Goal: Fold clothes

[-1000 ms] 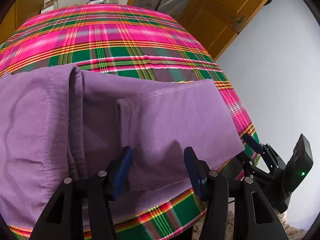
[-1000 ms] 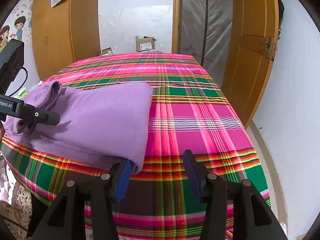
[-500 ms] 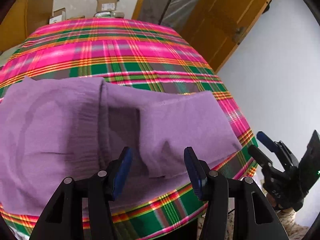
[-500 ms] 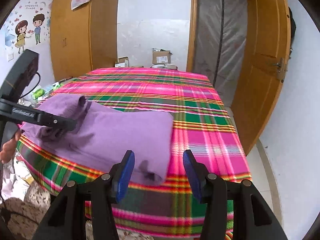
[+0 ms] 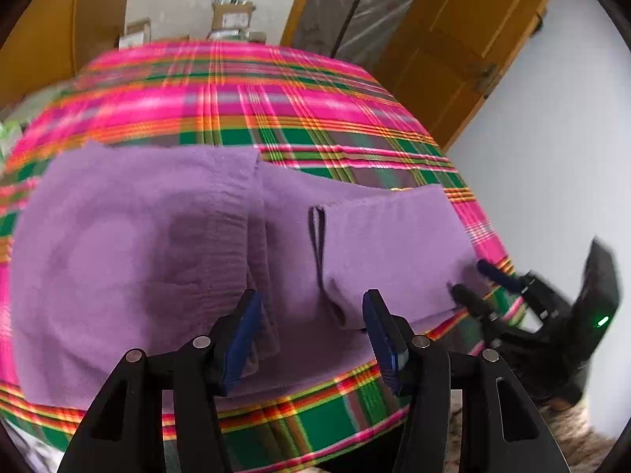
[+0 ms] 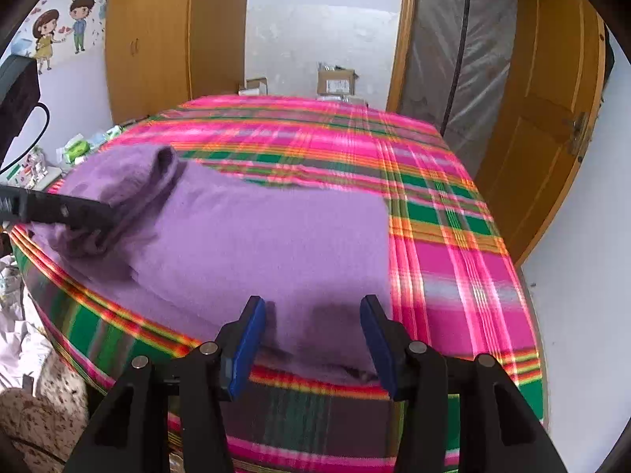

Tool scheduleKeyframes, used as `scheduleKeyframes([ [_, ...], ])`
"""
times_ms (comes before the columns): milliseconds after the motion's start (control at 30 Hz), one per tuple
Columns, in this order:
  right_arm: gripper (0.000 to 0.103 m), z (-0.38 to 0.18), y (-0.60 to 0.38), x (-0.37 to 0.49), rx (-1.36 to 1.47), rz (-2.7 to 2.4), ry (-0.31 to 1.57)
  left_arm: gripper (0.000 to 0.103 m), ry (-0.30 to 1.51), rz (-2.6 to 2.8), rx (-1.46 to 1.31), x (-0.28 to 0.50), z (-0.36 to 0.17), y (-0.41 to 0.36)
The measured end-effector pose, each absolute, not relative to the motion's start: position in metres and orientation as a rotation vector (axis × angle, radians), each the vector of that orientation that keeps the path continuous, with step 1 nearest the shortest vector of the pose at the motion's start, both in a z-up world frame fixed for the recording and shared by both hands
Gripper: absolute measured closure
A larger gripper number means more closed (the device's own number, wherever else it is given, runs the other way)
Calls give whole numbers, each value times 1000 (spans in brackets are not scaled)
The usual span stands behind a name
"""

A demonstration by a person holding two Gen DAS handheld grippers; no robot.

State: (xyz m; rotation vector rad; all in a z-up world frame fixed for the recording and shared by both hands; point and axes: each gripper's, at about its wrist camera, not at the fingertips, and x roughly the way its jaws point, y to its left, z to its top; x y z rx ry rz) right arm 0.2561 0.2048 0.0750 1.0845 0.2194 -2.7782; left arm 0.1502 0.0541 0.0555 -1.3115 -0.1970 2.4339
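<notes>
Both grippers have drawn back from the folded purple sweater (image 5: 157, 244) on the plaid bed (image 6: 453, 244); left gripper (image 5: 311, 327) and right gripper (image 6: 311, 335) gape empty, sweater just ahead, lengthwise between them.

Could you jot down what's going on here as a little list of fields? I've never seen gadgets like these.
garment: purple sweater, partly folded, near the bed's front edge
surface: plaid cloth covering the bed
left claw: open, over the sweater's front edge, holding nothing
right claw: open, at the sweater's near right corner, holding nothing
background: wooden door, cardboard box, wall sticker
fold: unfinished, layers still bunched at the left
</notes>
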Motion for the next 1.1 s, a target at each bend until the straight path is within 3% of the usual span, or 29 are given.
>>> scheduleKeyframes([
  [600, 52, 71, 134, 222, 1067, -2628, 339, 47, 21, 2596, -1119, 175, 84, 55],
  [1100, 52, 63, 99, 202, 1141, -2569, 351, 47, -92, 2607, -1166, 167, 68, 15],
])
